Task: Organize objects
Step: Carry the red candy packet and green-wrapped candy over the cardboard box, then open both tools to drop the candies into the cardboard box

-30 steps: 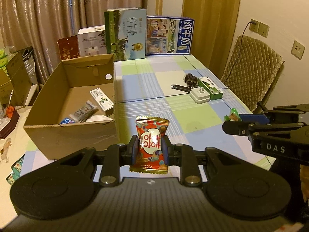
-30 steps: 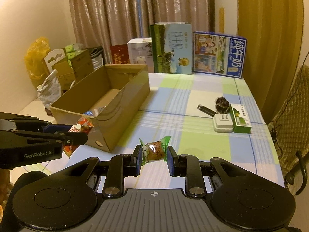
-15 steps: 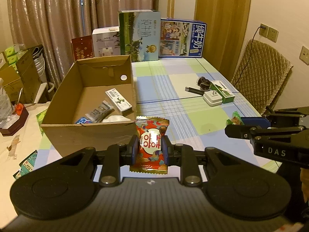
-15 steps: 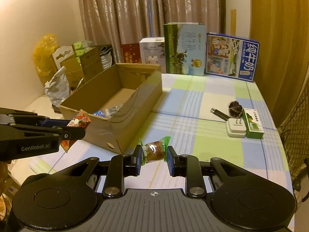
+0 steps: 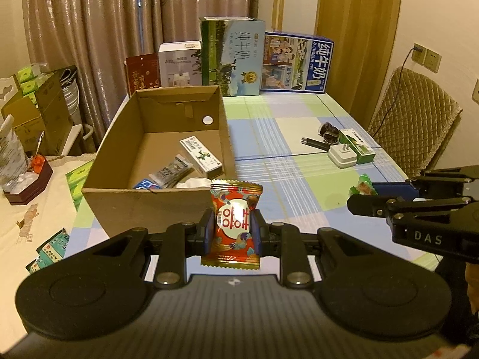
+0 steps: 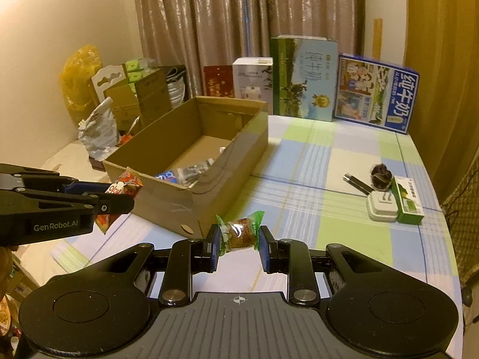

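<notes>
The left gripper (image 5: 233,229) is grasping a red candy packet (image 5: 234,224) between its two fingers; the packet is standing upright, and its top edge is showing in front of the near wall of the cardboard box (image 5: 143,206). In the right wrist view the same left gripper (image 6: 119,200) is reaching in from 9 o'clock, and the red candy packet (image 6: 124,186) is hanging just beside the near corner of the cardboard box (image 6: 221,176), outside its wall.

The right gripper (image 6: 238,240) is clenching a candy in a clear and green wrapper (image 6: 239,233), above the checked tablecloth (image 6: 329,179), near the box corner. In the left wrist view the right gripper (image 5: 363,193) is coming in from 3 o'clock with the green wrapper (image 5: 362,186) at its tip.

The box is open at the top and is lying on the left part of the table. Inside it, a white small carton (image 5: 200,157), a grey sachet (image 5: 170,170) and a blue packet (image 5: 145,184) are lying on the bottom.

At 1 o'clock of the left wrist view, a white plug adapter (image 5: 342,156), a green small box (image 5: 357,145), a black stick (image 5: 314,142) and a dark round thing (image 5: 328,127) are lying close together on the tablecloth. Milk cartons (image 5: 232,56) are standing at the far edge of the table.
</notes>
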Demonstrator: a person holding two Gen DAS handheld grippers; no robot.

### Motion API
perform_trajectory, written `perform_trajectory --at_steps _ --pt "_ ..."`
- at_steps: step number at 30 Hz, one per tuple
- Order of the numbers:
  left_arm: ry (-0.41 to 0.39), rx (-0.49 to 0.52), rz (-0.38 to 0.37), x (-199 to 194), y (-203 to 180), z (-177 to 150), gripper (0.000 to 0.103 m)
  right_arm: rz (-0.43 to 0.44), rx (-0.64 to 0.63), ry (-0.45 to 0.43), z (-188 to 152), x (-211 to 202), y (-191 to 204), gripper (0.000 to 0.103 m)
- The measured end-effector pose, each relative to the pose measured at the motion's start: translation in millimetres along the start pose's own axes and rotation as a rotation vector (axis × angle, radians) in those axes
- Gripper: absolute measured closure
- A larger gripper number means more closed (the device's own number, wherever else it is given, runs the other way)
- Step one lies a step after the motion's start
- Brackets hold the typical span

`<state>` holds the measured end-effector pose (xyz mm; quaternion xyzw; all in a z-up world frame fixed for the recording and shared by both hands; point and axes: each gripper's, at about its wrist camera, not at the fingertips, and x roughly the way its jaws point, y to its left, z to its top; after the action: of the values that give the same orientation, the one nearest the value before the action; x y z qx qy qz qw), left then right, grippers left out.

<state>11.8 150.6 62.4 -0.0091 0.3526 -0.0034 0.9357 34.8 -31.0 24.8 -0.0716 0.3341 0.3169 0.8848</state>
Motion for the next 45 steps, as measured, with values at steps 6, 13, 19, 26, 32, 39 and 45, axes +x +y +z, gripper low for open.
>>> perform_trajectory --at_steps 6,13,19,26,32,39,45 --pt "-0.003 0.004 0.024 -1 15 4 0.082 0.027 -0.016 -0.003 12 10 13 0.079" --pt "-0.013 0.007 0.050 -1 33 13 0.082 0.057 -0.031 -0.010 27 25 26 0.079" --pt "-0.015 0.011 0.064 4 47 22 0.082 0.073 -0.043 -0.012 38 38 35 0.079" --pt "-0.018 0.018 0.070 14 64 36 0.082 0.074 -0.046 -0.019 57 56 40 0.079" --pt "-0.016 0.026 0.075 30 83 54 0.082 0.086 -0.039 -0.034 82 76 43 0.079" --pt "-0.011 0.037 0.077 57 105 76 0.082 0.100 -0.011 -0.034 109 108 43 0.079" --pt "0.000 0.048 0.072 84 120 88 0.082 0.107 0.029 -0.017 124 136 35 0.079"
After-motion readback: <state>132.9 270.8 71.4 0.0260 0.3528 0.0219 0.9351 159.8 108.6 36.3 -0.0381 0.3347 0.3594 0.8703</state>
